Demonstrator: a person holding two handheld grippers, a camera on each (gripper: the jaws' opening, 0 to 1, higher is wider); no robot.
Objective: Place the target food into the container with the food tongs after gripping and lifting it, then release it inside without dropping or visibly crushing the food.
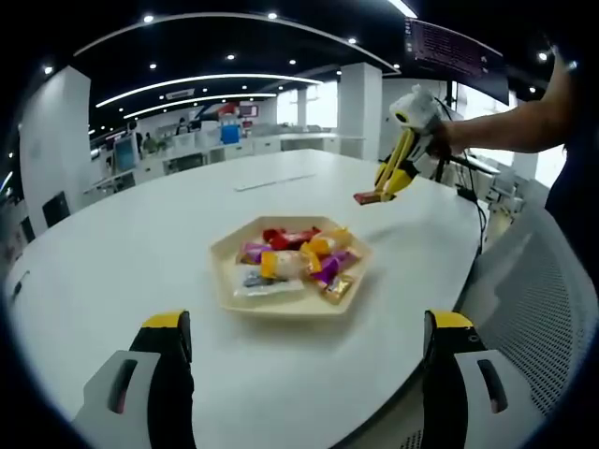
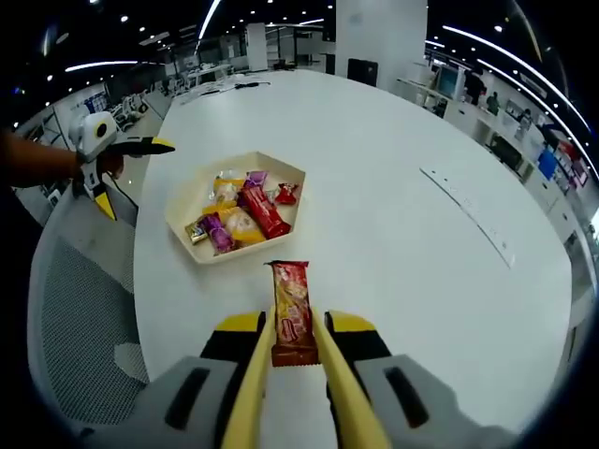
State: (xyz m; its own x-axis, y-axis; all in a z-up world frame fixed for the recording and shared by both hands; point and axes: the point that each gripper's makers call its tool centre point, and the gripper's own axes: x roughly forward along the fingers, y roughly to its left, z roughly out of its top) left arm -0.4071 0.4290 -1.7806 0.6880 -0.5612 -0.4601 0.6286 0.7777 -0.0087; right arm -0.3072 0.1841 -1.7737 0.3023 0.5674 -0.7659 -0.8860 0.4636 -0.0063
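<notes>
One tray [image 2: 183, 208] of mixed wrapped snacks [image 2: 245, 213], count unclear, one red bar [image 2: 291, 311] pinched by right gripper [image 2: 292, 348] tongs, left gripper [image 1: 304, 351] jaws spread apart, white table [image 2: 393, 187].

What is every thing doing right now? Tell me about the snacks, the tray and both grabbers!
Red-wrapped snack bar: lifted off the table, pinched between yellow tongs.
Yellow food tongs: closed on the bar, held in the right gripper.
Beige hexagonal tray: flat on the white table, holding wrapped snacks.
Left gripper: fingers wide open, holding nothing.
Right gripper: squeezing the tongs.
</notes>
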